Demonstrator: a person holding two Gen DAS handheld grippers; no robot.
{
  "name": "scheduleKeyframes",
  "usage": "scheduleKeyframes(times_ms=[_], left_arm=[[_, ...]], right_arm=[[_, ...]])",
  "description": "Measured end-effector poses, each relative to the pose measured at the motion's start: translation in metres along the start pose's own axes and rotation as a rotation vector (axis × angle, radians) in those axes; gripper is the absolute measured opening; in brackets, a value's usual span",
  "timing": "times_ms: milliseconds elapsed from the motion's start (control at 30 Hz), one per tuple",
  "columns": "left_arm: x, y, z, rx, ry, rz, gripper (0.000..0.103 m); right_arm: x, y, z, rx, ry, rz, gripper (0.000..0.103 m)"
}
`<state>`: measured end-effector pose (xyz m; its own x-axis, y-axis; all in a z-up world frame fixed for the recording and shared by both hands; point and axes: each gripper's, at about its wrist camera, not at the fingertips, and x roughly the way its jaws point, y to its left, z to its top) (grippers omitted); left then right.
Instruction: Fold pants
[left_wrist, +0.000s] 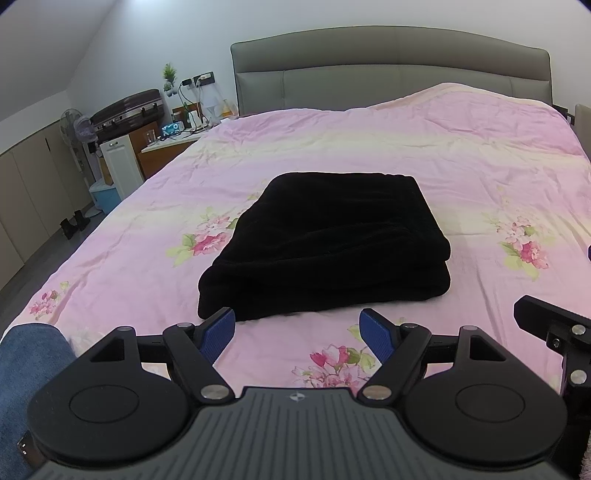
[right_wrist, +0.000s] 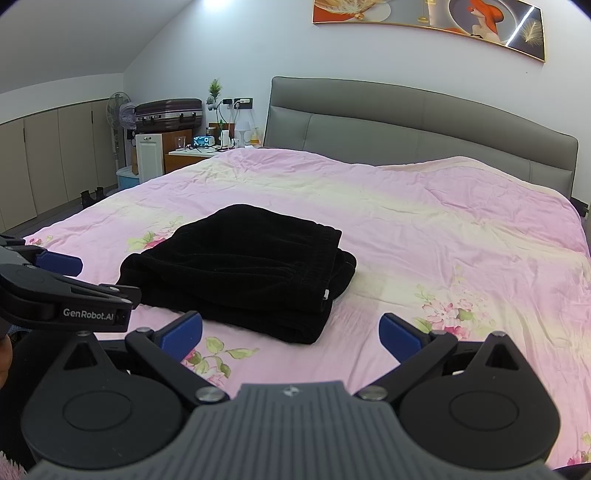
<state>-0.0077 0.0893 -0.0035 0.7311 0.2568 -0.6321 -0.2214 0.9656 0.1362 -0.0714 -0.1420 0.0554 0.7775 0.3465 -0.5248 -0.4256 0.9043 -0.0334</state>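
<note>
Pants (left_wrist: 325, 243) lie folded in a black stack on the pink bed cover (left_wrist: 461, 155), straight ahead of the left gripper (left_wrist: 299, 330), whose blue pads are wide apart and hold nothing; the near edge is just beyond them. In the right wrist view the stack (right_wrist: 240, 273) sits ahead and to the left of the right gripper (right_wrist: 291, 330), also wide open and empty. I judge the left gripper is nearer.

A wide bed (right_wrist: 443, 229) is covered by a pink floral quilt and backed by a grey padded headboard (right_wrist: 417, 129). White walls are seen, with a framed picture (right_wrist: 428, 22) hung above and beige cupboards (right_wrist: 48, 155) along the left.
</note>
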Motion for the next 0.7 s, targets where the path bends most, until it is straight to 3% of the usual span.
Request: scheduleKeyframes(times_ms=[700], left_arm=[[-0.0004,0.0014,0.0006,-0.004,0.002,-0.004,0.09]], right_arm=[[-0.001,-0.0021,0.0009,0.001,0.004,-0.004,0.098]])
